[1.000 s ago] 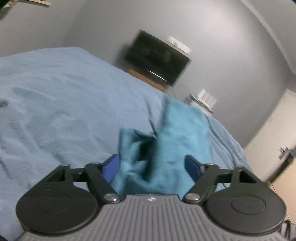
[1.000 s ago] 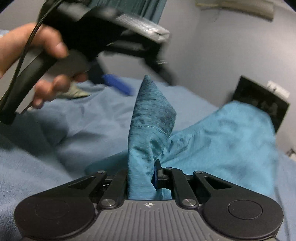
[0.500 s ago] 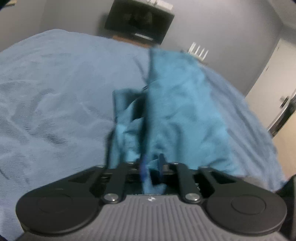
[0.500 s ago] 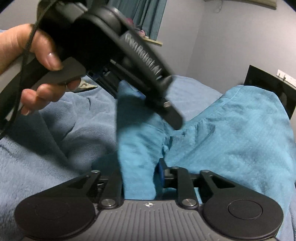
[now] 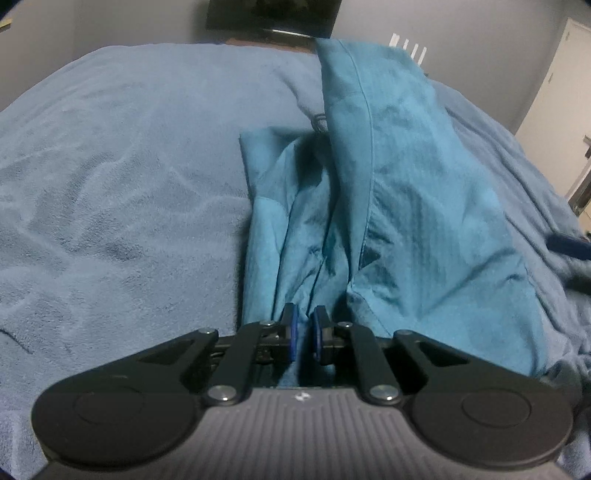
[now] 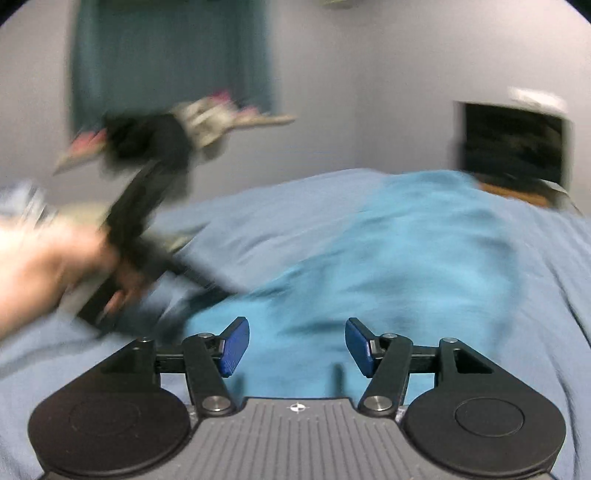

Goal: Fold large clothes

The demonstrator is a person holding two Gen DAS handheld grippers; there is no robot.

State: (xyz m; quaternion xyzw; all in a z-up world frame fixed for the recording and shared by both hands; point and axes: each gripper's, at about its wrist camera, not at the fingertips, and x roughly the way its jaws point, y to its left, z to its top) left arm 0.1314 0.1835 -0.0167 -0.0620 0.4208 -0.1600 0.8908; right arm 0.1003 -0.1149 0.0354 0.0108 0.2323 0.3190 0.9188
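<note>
1. Teal garment (image 5: 417, 221): lies bunched on the blue blanket (image 5: 122, 177), right of centre in the left wrist view, one seamed fold running from the near edge to the far side. In the right wrist view it spreads across the middle and right, blurred (image 6: 406, 266).
2. Left gripper (image 5: 305, 338): blue pads closed tight on a pinch of the teal garment at its near edge.
3. Right gripper (image 6: 295, 345): jaws have just been opening; blue pads stand apart, no cloth between them, garment lying just beyond.
4. No containers seen. No legible writing; a small white mark on each gripper body, unreadable.
5. Surroundings: dark screen (image 5: 273, 14) against the far grey wall; white door (image 5: 561, 74) far right; teal curtain (image 6: 170, 59) far left in right wrist view.
6. A hand (image 6: 55, 273) holding the left gripper's black handle, left side, heavily blurred.
</note>
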